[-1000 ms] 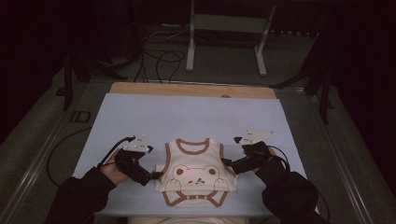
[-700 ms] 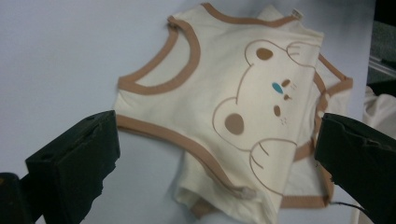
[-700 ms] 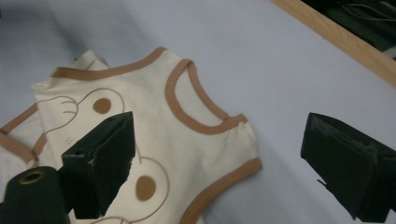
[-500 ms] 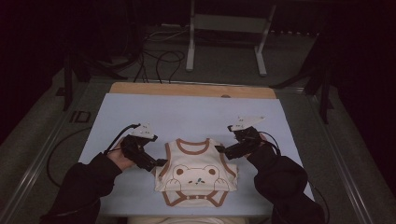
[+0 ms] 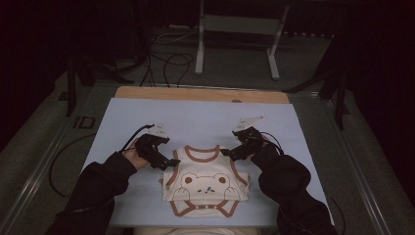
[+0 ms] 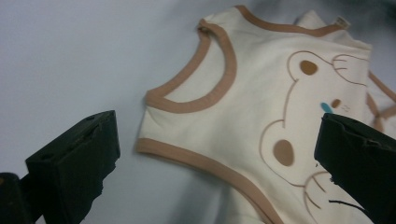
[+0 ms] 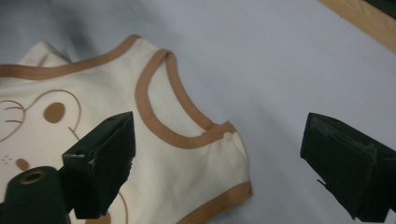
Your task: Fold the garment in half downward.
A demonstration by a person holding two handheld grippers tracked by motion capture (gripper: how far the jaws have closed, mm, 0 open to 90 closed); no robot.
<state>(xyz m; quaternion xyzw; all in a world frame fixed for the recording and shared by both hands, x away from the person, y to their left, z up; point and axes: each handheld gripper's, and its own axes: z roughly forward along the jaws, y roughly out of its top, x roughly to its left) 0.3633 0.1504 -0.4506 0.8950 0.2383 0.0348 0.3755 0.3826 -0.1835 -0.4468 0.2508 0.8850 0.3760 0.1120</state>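
- The cream baby bodysuit (image 5: 205, 183) lies flat on the pale blue table cover (image 5: 195, 117), near my edge and about midway across; it has brown trim at the neck, armholes and leg openings, and a bear face printed on the chest; its neck opening points away from me.
- My left gripper (image 5: 169, 161) sits just beside the garment's left shoulder; in the left gripper view (image 6: 210, 154) its jaws stand wide apart, one over bare cover, the other over the bear print, with the shoulder strap and armhole trim between them; nothing is clamped.
- My right gripper (image 5: 229, 152) is at the opposite shoulder; in the right gripper view (image 7: 219, 168) its jaws are likewise spread, straddling the shoulder corner, holding nothing.
- A strip of wooden tabletop (image 5: 200, 94) shows beyond the cover's far edge; cables (image 5: 166, 63) and a metal stand (image 5: 237, 24) lie on the floor past it.
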